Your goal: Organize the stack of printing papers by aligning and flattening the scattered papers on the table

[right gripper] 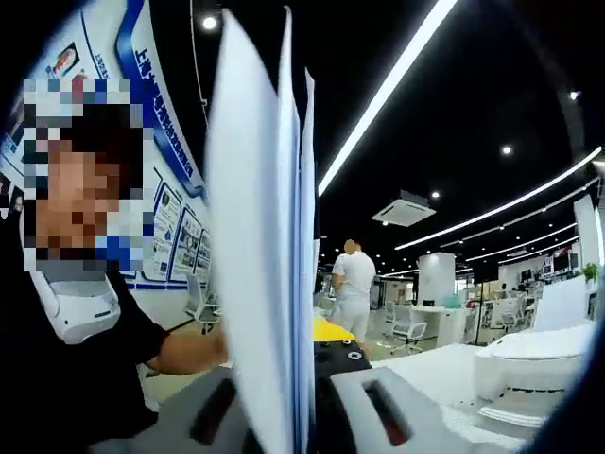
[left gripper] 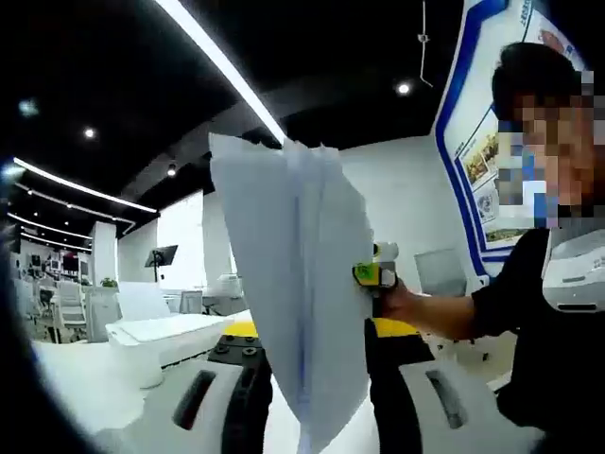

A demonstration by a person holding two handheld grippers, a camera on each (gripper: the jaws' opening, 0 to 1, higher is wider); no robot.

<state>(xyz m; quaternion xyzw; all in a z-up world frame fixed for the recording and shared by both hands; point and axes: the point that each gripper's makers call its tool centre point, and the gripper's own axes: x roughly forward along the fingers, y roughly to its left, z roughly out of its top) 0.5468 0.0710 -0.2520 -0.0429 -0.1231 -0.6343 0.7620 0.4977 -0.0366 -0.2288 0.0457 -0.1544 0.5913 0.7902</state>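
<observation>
A stack of white printing papers (left gripper: 293,284) stands upright in the air, its sheets fanned apart at the top. My left gripper (left gripper: 312,383) is shut on its near lower edge. The right gripper (left gripper: 376,275), yellow and black in a person's hand, grips the stack's far edge. In the right gripper view the same papers (right gripper: 269,246) appear nearly edge-on and rise between the jaws of my right gripper (right gripper: 288,402), which is shut on them. Just behind the sheets shows the yellow top of the left gripper (right gripper: 333,331).
A person in a black shirt (left gripper: 548,331) holds the grippers close by. A white printer (left gripper: 161,339) sits on the white table (left gripper: 76,378); the same printer (right gripper: 534,364) is at the right. Another person in white (right gripper: 354,279) stands far back among office chairs.
</observation>
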